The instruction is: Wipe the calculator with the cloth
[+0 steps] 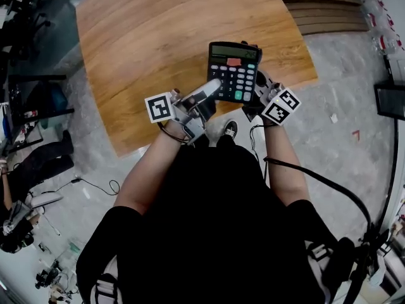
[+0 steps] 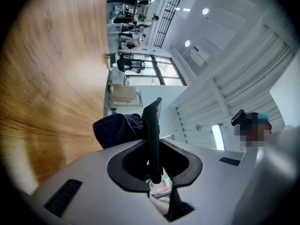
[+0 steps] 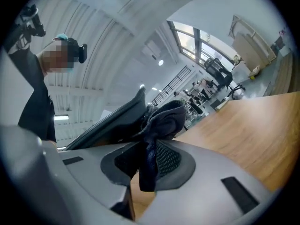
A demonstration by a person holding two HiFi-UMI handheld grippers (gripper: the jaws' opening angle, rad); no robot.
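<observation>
In the head view a black calculator [image 1: 233, 71] with grey keys is held up over the wooden table's near edge. My left gripper [image 1: 214, 88] is shut on its lower left edge. In the left gripper view the calculator [image 2: 153, 139] stands edge-on between the jaws, with the dark cloth [image 2: 118, 129] bunched behind it. My right gripper [image 1: 256, 103] sits at the calculator's right side, shut on the dark cloth [image 3: 161, 121], which lies against the calculator [image 3: 112, 121] in the right gripper view. Little of the cloth shows from the head.
The wooden table [image 1: 164, 43] stretches away ahead and to the left. Grey floor [image 1: 342, 125] lies to the right, with a slatted wooden bench [image 1: 323, 5] at the top right. A cable [image 1: 316, 182] trails from the right gripper. Chairs and clutter stand at the far left [image 1: 31, 106].
</observation>
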